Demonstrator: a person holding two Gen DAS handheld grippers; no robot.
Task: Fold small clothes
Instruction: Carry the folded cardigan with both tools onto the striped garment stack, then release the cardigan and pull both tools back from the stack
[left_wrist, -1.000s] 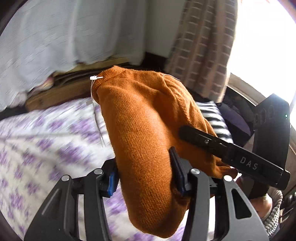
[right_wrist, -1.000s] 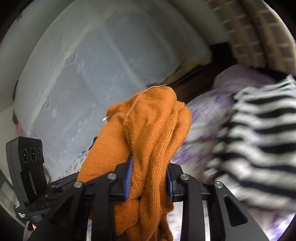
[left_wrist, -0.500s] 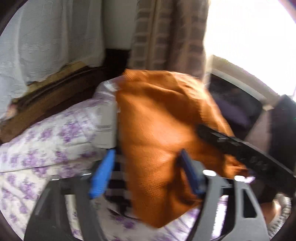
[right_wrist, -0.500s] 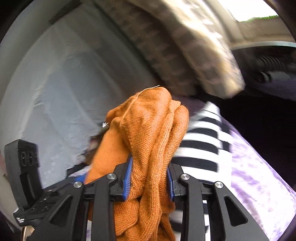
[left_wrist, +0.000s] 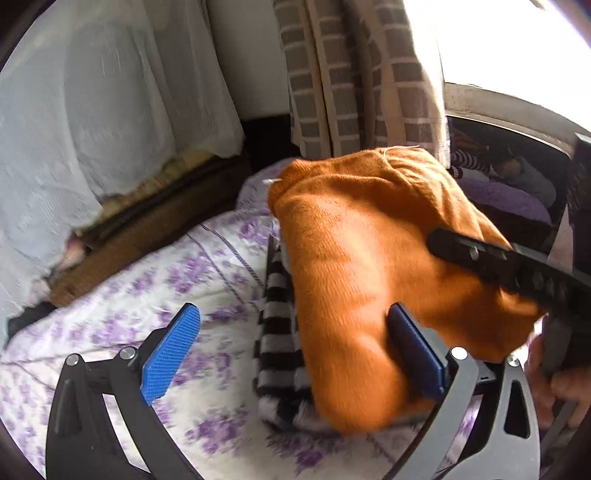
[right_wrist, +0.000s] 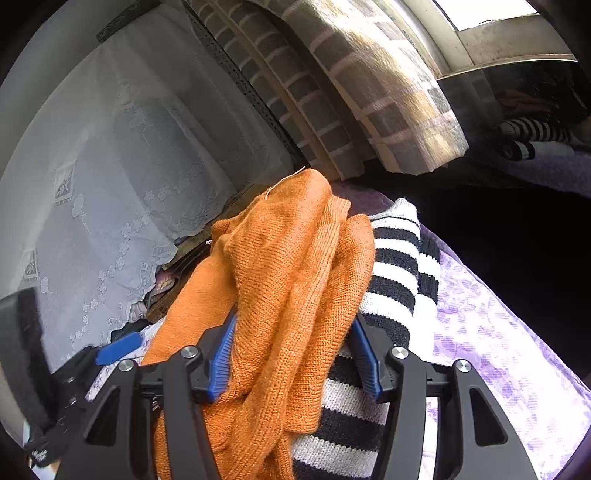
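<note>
A folded orange knit sweater lies on top of a folded black-and-white striped garment on the bed. My left gripper is open, jaws wide apart; its right pad touches the sweater's side, its left pad is free. In the right wrist view my right gripper has its jaws parted around the orange sweater, with the striped garment under and to the right. The pads sit wider than a moment ago and the grip looks loose.
The bed has a white cover with purple flowers. A wooden headboard and white lace curtain stand behind. A checked brown curtain hangs by the window. More striped clothing lies on the far side.
Both grippers carried the orange sweater right and set it down on the striped garment. The left gripper opened wide and let go. The right jaws spread apart.
</note>
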